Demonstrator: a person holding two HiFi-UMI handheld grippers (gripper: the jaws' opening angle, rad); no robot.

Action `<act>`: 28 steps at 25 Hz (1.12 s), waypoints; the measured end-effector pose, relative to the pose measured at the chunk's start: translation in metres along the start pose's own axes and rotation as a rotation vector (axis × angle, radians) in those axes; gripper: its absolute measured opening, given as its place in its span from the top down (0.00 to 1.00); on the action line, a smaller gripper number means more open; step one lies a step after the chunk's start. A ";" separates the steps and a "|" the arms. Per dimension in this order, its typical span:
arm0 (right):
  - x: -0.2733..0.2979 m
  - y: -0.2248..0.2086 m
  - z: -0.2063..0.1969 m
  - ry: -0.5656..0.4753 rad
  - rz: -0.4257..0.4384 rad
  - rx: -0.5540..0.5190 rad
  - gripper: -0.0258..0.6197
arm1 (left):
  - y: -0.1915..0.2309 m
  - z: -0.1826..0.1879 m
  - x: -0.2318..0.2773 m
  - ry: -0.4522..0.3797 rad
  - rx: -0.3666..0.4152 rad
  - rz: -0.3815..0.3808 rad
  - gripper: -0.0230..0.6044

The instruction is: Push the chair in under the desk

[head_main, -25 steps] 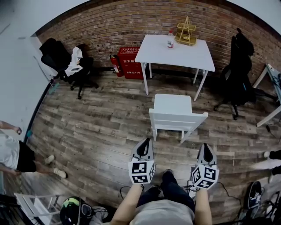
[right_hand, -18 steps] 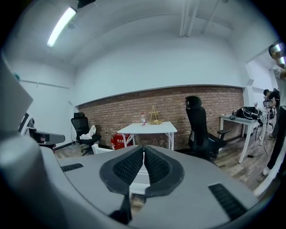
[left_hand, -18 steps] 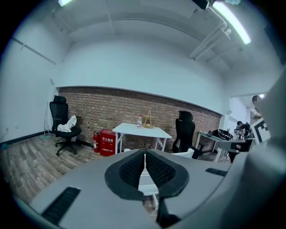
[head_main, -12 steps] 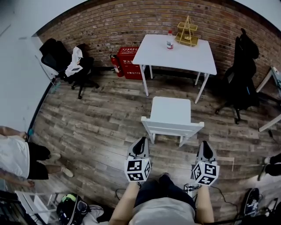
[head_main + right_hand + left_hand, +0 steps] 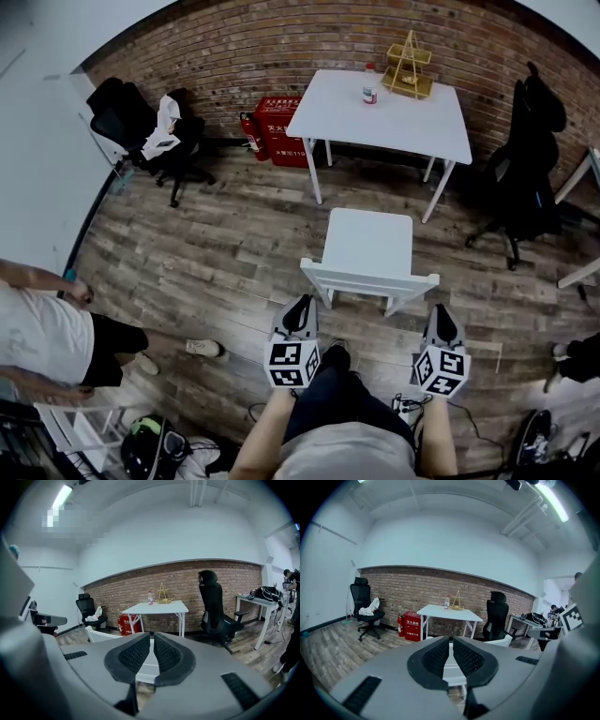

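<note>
Red box (image 5: 279, 131), black office chair (image 5: 114, 114)

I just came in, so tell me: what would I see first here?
A white chair stands alone on the wood floor, apart from the white desk by the brick wall. The left gripper and right gripper, both shut, hover just behind its back. A red box sits beside the desk.

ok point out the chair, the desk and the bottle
chair (image 5: 367, 242), head view, middle of the seat
desk (image 5: 375, 127), head view, bare part of the top
bottle (image 5: 369, 89), head view, its body
</note>
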State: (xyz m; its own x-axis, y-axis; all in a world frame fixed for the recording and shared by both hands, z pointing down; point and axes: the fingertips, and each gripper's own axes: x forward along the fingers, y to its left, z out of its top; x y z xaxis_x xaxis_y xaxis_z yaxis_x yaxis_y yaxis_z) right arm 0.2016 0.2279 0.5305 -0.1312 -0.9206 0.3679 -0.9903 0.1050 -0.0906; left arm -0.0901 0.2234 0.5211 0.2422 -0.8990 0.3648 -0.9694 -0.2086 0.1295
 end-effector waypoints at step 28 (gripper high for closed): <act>0.101 -0.011 -0.042 0.207 0.022 -0.069 0.55 | 0.063 -0.038 0.101 0.218 0.098 -0.184 0.51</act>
State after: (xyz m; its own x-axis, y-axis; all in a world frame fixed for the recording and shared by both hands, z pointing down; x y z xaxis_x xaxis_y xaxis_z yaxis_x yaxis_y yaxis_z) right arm 0.1977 0.1497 0.6070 -0.1517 -0.8215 0.5496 -0.9870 0.1558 -0.0395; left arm -0.1255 0.1338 0.6009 0.4064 -0.7411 0.5344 -0.9052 -0.4059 0.1255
